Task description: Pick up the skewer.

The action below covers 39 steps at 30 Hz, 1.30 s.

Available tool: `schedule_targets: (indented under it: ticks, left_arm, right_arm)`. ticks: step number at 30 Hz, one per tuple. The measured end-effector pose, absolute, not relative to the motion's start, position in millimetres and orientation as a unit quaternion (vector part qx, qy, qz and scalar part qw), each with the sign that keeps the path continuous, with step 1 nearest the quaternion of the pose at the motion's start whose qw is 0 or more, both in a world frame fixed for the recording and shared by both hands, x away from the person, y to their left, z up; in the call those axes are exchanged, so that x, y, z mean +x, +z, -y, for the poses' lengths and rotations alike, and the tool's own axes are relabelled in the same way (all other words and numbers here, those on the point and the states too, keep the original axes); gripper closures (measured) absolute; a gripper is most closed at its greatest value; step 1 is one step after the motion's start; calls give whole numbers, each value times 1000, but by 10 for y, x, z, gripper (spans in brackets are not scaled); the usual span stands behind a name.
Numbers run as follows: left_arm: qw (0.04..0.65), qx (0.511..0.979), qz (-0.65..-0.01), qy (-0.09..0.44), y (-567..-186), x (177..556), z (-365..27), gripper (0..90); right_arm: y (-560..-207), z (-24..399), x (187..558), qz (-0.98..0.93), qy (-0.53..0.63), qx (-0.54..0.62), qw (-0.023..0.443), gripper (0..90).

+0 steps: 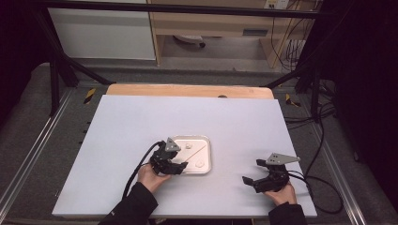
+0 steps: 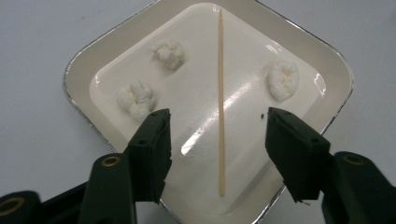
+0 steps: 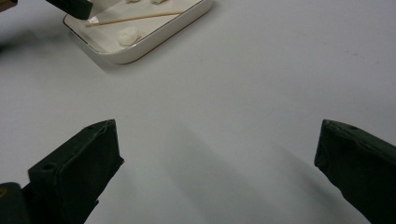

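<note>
1. Our left gripper (image 2: 217, 140) hangs over the tray (image 2: 84, 60), its jaws apart and pressing on nothing.
2. The wooden stick (image 2: 221, 102) lies flat in the tray between those jaws, its long axis running straight away from us, so closing should pinch it crosswise.
3. Our right gripper (image 3: 217, 154) rests well apart on the table (image 3: 261, 70), jaws wide open.

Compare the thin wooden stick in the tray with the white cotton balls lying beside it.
The wooden stick is long, thin and straight; the cotton balls are short, rounded and lumpy. The stick is tan and smooth, the cotton balls white and fluffy. There is one stick but three balls: two on one side of it, one on the other. The stick lies between the left gripper jaws; the balls lie outside them. All rest in the white tray.
</note>
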<state>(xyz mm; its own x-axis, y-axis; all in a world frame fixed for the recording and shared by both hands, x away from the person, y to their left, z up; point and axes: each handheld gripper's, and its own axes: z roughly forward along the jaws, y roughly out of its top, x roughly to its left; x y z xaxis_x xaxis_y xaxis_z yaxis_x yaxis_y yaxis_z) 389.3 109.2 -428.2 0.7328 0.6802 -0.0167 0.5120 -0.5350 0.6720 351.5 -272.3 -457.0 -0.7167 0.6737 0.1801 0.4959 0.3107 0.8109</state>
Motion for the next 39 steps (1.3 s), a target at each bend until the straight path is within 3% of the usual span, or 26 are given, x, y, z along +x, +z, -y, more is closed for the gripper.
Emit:
schedule_targets:
  ticks: [8,17,30,39]
  left_arm:
    - [323,874,-339,128,-4332,3921,-1001,601]
    - [309,880,-333,136,-4354,3912,-970,735]
    - [301,884,-325,148,-4378,3877,-937,857]
    - [304,882,-324,154,-4387,3864,-945,879]
  right_arm:
    - [-4574,2719,3516,-805,461,362,96,8]
    - [-4573,2718,3514,-805,460,363,95,8]
    - [-4574,2719,3515,-806,459,361,97,8]
    - [-4574,2718,3514,-807,459,360,96,8]
